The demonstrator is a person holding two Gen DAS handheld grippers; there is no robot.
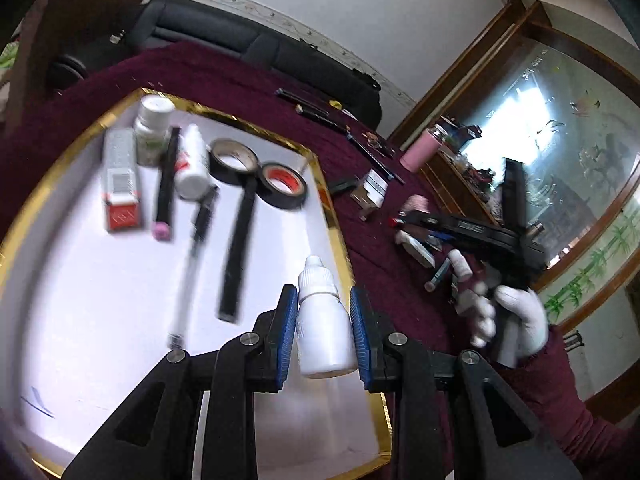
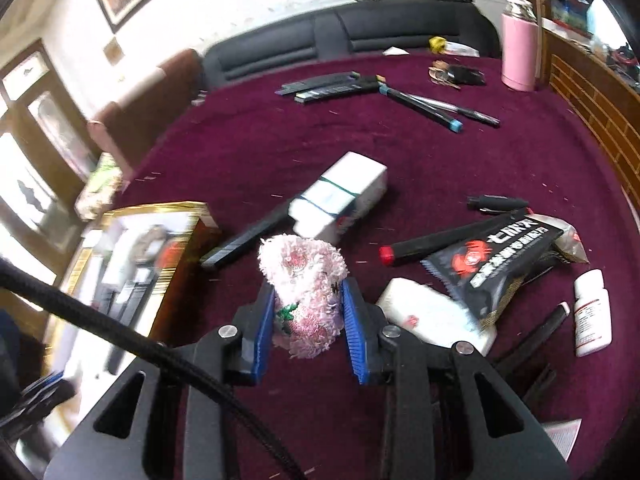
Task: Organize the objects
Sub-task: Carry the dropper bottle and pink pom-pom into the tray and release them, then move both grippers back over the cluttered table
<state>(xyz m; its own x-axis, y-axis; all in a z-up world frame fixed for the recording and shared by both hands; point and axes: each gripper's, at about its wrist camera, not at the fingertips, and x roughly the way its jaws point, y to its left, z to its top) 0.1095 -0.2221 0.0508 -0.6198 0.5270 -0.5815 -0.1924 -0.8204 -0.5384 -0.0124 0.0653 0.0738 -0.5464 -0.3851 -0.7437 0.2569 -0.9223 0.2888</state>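
Left gripper is clamped on a small white plastic dropper bottle, blue pads pressing both sides of its body, cap pointing away. It hangs over the near right corner of the white gold-rimmed tray, likely so the bottle can join the sorted items there: two rolls of black tape, a white round pill bottle, a red-and-white box and pens, all lying roughly lined up at the far end.

Right gripper is narrowed onto a pink fluffy cloth roll, both pads against its sides, above the maroon cloth-covered table. Probably next for the tray, which sits just left. Unsorted clutter stays scattered on the table right of it.
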